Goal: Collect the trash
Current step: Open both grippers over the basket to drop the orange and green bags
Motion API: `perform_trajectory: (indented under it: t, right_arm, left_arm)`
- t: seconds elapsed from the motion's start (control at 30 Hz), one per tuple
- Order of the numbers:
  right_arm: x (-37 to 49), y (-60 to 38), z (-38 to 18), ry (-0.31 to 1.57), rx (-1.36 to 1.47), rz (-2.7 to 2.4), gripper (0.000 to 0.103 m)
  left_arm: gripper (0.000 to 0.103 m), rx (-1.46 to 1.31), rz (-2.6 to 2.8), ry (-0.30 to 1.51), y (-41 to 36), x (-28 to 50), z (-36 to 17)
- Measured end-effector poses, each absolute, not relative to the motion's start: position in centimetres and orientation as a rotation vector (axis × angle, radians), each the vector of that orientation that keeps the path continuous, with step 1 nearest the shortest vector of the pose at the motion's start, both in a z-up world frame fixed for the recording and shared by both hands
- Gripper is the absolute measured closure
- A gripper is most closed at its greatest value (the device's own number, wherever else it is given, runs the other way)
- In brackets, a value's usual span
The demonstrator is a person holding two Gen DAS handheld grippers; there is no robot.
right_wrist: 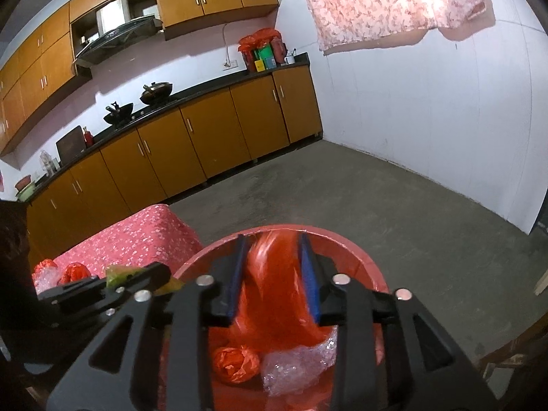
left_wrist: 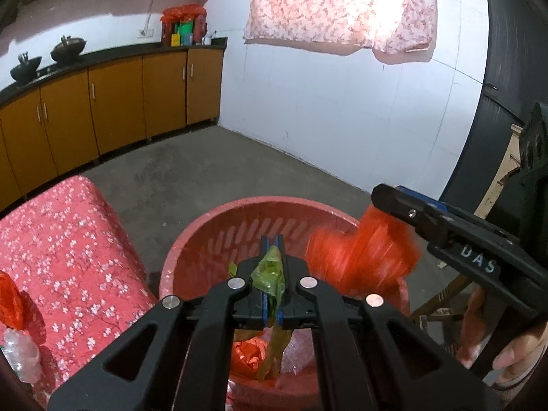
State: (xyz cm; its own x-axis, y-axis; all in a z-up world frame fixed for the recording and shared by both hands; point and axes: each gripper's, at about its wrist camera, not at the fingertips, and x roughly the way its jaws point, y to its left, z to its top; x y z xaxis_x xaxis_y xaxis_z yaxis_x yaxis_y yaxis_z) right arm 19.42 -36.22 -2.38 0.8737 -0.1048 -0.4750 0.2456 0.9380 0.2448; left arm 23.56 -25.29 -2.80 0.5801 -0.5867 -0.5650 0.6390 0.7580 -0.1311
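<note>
Both grippers sit over the red basket (left_wrist: 178, 253) so drops land inside: left gripper (left_wrist: 272, 250) clenched on a green plastic bag (left_wrist: 270, 274), right gripper (right_wrist: 272, 274) with jaws parted around a blurred orange bag (right_wrist: 270, 294), looks mid-release. Basket already holds a crumpled orange bag (right_wrist: 236, 364) and clear bubble wrap (right_wrist: 294, 366). More orange and clear scraps (left_wrist: 13, 328) remain on the floral table (left_wrist: 75, 246) left of the basket.

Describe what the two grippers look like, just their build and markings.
Both are black plastic. The left gripper and right gripper have angular linkage arms with triangular cutouts, round silver pivot pins, and blue pads on the fingers' inner faces. White letters "DAS" mark the right gripper's side in the left view. A bare hand shows; no cables are visible.
</note>
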Motion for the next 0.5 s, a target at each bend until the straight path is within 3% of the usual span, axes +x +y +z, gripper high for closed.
perform_trajectory:
  t: [0.07,0.13,0.2,0.4,0.5]
  right_arm:
    - [19.3,-36.3,-2.6,0.477,0.309,-0.191,0.065]
    - [18.9,-36.4,-2.7,0.475,0.31,-0.203,0.061]
    - [18.5,-36.4,-2.6,0.469,0.304,-0.222,0.057]
    - [17.5,-36.0,-2.4,0.466,0.278,-0.251,0.05]
    - [17.0,-34.9,-1.9,0.456,0.229,-0.26,0.038]
  left_arm:
    - [0.091,0.089,-0.716,0.637,-25.2,23.6,-3.1]
    - [0.066,0.078,-0.708,0.639,-24.8,23.6,-3.2]
    - [0.056,0.068,-0.697,0.63,-24.5,23.5,-3.1]
    - [0.054,0.052,-0.655,0.625,-22.8,23.1,-2.5]
    - [0.042,0.048,-0.611,0.599,-21.1,22.3,-1.8]
